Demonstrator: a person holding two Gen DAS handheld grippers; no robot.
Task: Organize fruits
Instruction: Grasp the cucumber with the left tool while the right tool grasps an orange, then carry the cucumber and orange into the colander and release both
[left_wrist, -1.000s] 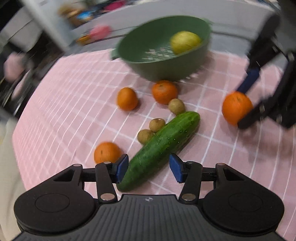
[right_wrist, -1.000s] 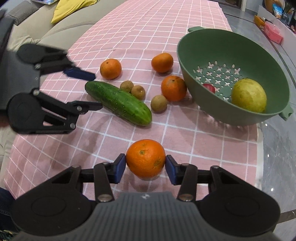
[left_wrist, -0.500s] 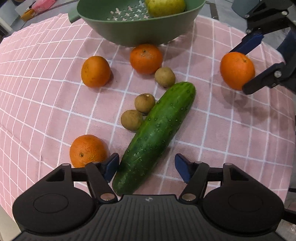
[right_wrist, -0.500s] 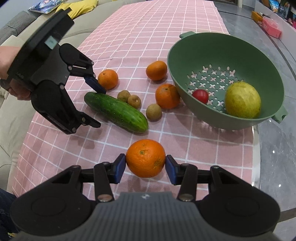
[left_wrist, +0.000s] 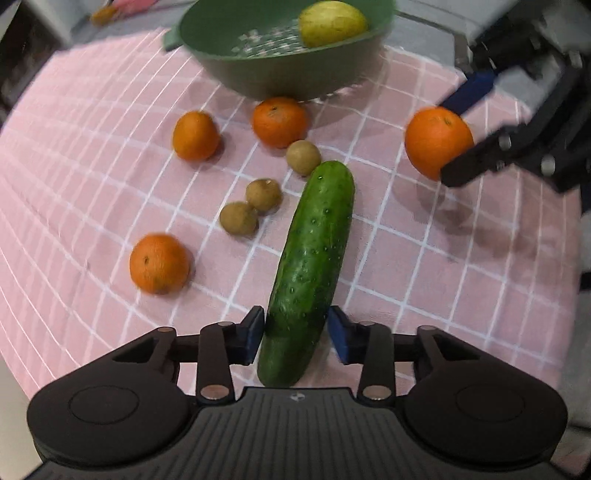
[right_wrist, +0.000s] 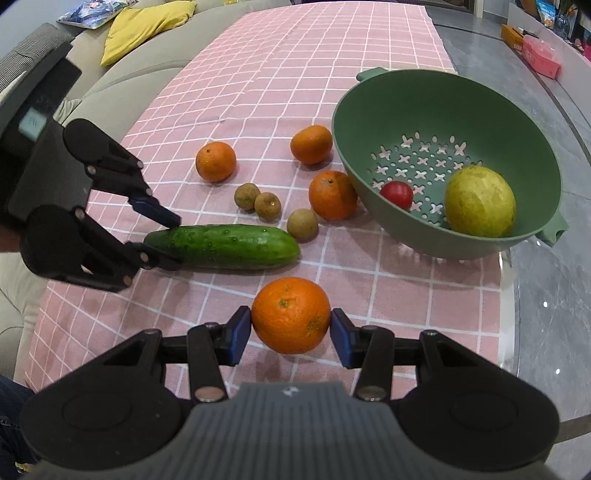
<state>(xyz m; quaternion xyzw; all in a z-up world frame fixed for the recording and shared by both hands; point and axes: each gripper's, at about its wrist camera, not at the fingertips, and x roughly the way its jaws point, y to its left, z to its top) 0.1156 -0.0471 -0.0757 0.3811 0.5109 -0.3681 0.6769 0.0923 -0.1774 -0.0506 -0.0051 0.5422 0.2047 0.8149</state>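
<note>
Jaws of the left gripper are closed on the near end of the cucumber, both blue pads pressed against its sides; the rest of the cucumber lies flat on the pink checked tablecloth. The right gripper grips a large orange between its pads, close to the cloth's near edge in the right wrist view; whether the fruit rests on the cloth or is raised off it cannot be told.

A green colander stands at the right edge of the cloth, partly over the grey tabletop. Inside it lie a yellow-green round fruit and a small red fruit, apart from each other.

Three loose oranges remain on the cloth. One touches or nearly touches the colander wall, a second sits just beside the colander rim further along, and a third lies well apart toward the middle of the cloth.

Three small brown fruits lie between the oranges and the cucumber: two touching each other, the other just beside the cucumber's far tip.
</note>
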